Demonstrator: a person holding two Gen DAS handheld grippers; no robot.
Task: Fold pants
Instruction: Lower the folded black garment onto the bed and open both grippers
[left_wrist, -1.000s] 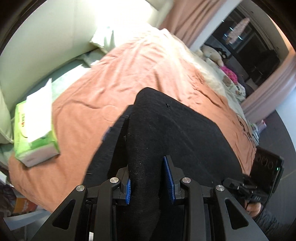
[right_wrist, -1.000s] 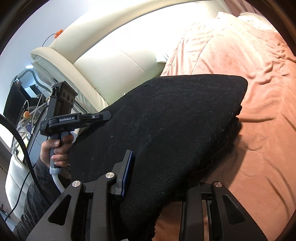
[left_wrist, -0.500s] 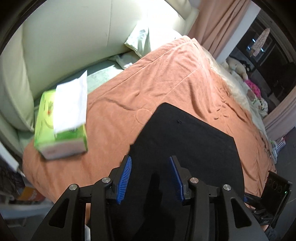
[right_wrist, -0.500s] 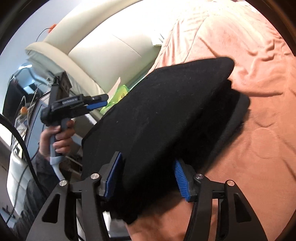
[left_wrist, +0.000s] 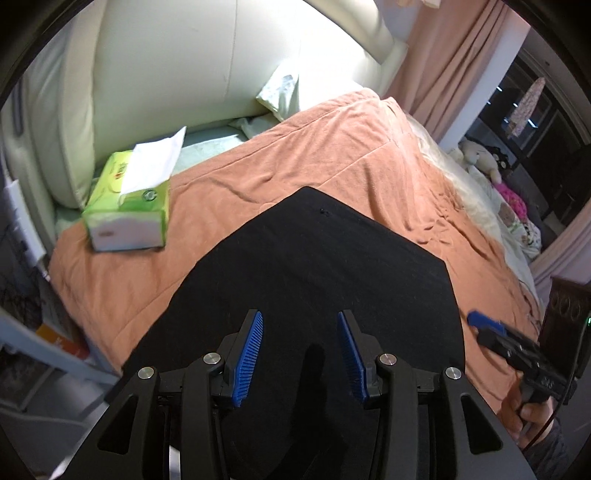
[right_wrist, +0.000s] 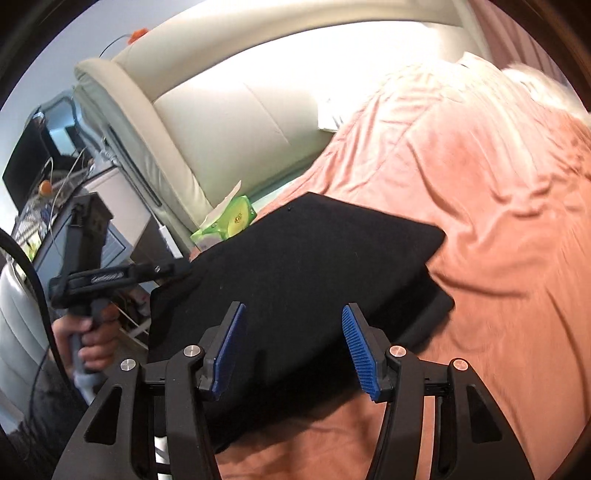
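The black pants (left_wrist: 332, 266) lie folded flat on the orange blanket (left_wrist: 295, 155), near its front edge. My left gripper (left_wrist: 300, 317) hovers over the near part of the pants, open, its blue pads (left_wrist: 251, 354) clear of the cloth. In the right wrist view the pants (right_wrist: 314, 251) show as a folded stack with a lower layer sticking out on the right. My right gripper (right_wrist: 293, 308) stands open above their near edge, gripping nothing. Each view shows the other gripper in a hand beside the pants: the right gripper (left_wrist: 484, 326) and the left gripper (right_wrist: 177, 267).
A green tissue box (left_wrist: 127, 201) sits on the blanket's left corner by the cream headboard (left_wrist: 184, 74). A pillow (left_wrist: 277, 92) lies at the head end. Soft toys (left_wrist: 476, 155) and a pink curtain (left_wrist: 443, 66) are far right. Bedside furniture (right_wrist: 74, 206) with cables stands left.
Both grippers let go of the pants, opened and drew back. The lifted fold has dropped, and the pants now lie flat on the blanket.
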